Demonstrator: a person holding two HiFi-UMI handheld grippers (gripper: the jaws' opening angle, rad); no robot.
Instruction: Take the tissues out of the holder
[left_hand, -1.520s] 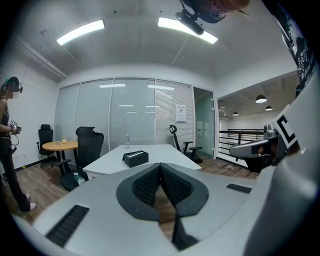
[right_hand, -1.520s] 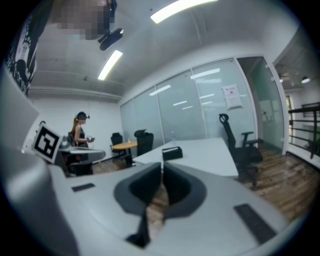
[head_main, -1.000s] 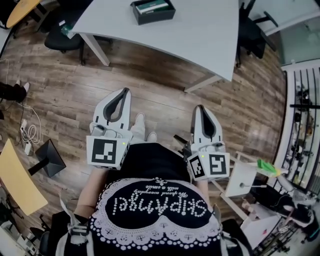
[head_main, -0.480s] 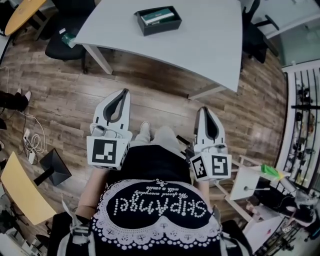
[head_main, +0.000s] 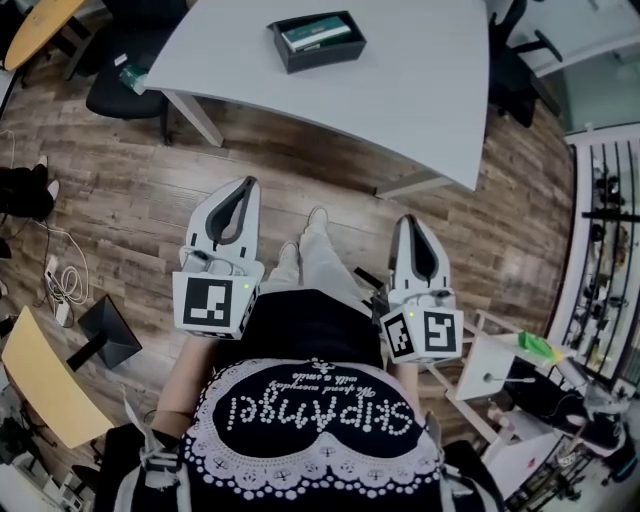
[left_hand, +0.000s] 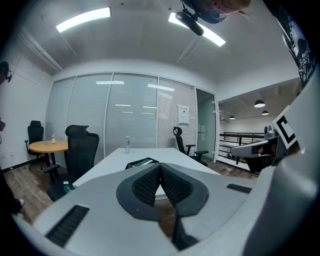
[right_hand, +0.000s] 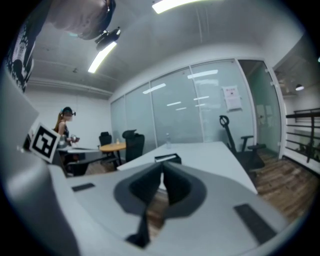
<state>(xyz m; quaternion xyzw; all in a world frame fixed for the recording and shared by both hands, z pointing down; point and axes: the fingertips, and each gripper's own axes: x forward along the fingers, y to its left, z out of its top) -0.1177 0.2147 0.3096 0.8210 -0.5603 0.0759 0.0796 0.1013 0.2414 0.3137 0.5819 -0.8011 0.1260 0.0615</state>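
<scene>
Steps closer to the desk (head_main: 400, 90) than a second ago: brings the black holder (head_main: 316, 40) further down from the top edge of the head view and swings one shoe (head_main: 316, 216) forward between the grippers. Keeps left gripper (head_main: 249, 184) and right gripper (head_main: 408, 221) at the same spots in the frame. Holds both sets of jaws pressed together with nothing between them; checks out in both gripper views.

Finds the holder at upper centre of the head view, well apart from both jaws, ahead of them and higher in the frame. Shows the tissues (head_main: 320, 33) as a green-and-white pack lying inside it, untouched. Reads the holder's long axis as left to right across the frame, right end tilted slightly up. Puts the left gripper a little nearer by the picture, the right gripper further off toward lower right. Probably needs more approach, then opened jaws, before any grasp. Catches the holder (left_hand: 142, 163) just above the closed tips in the left gripper view, likewise in the right.

Surface: white desk, bare but for the holder and a small bottle (left_hand: 127, 145) at the far end. Room: wood plank floor (head_main: 130, 200), black office chair (head_main: 125, 85), round wooden table (head_main: 40, 20), glass partition (left_hand: 125, 110), railing (head_main: 605, 200), another person (right_hand: 65, 125) far left of the right gripper view.
</scene>
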